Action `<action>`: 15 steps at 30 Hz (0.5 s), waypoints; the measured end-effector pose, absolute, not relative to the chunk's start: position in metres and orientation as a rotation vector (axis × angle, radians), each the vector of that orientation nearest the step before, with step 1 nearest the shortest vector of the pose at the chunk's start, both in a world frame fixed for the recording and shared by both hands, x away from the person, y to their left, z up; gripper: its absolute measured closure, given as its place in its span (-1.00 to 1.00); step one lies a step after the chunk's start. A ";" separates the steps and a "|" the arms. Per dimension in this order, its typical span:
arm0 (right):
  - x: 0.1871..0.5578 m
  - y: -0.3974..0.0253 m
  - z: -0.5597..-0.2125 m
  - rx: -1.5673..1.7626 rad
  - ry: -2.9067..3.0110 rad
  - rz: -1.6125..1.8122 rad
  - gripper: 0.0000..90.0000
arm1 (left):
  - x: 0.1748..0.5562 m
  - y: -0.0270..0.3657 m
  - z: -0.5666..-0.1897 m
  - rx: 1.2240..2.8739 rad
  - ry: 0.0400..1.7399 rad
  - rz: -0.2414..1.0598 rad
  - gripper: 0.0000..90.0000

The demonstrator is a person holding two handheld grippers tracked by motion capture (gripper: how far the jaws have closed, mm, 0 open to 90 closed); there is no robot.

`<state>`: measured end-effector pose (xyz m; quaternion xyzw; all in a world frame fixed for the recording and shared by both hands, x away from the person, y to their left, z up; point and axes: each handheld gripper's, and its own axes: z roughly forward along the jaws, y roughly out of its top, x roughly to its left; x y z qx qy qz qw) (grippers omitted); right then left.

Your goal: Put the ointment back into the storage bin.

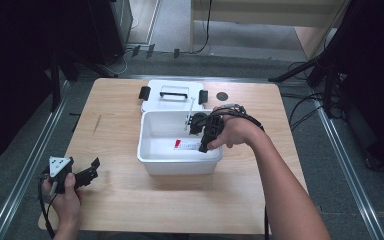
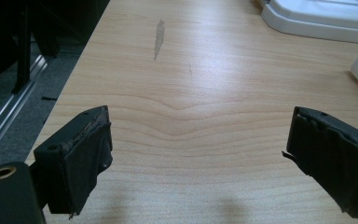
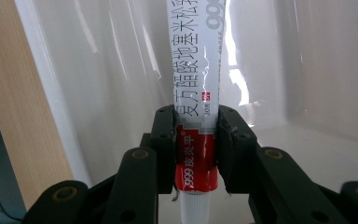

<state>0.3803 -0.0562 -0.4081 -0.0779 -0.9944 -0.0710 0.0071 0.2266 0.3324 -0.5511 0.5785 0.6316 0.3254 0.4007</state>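
A white and red tube (image 3: pixel 196 60) with printed characters lies on the floor of a white open box (image 1: pixel 180 162) at the table's middle. My right gripper (image 3: pixel 196 121) is shut on the tube's red end near its white cap. From above, the right gripper (image 1: pixel 203 146) reaches down inside the box, and the tube (image 1: pixel 186 145) stretches left from it. My left gripper (image 1: pixel 94 167) rests near the table's front left corner. In its own view the left gripper (image 2: pixel 200 116) is open over bare wood with nothing between the jaws.
The box's white lid (image 1: pixel 172 95) with a black handle and clips lies flat behind the box. A dark round spot (image 1: pixel 222 96) sits to the lid's right. A grey scuff (image 2: pixel 158 37) marks the wooden table (image 1: pixel 120 205). The table's left edge is near the left gripper.
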 end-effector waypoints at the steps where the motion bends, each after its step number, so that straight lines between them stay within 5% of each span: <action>1: 0.380 -0.056 -0.409 -0.251 -3.107 -0.215 0.59 | 0.227 0.332 -0.551 1.461 1.598 0.823 -0.85; 15: 0.381 -0.053 -0.426 -0.263 -3.088 -0.142 0.59 | 0.227 0.333 -0.551 1.467 1.598 0.822 -0.85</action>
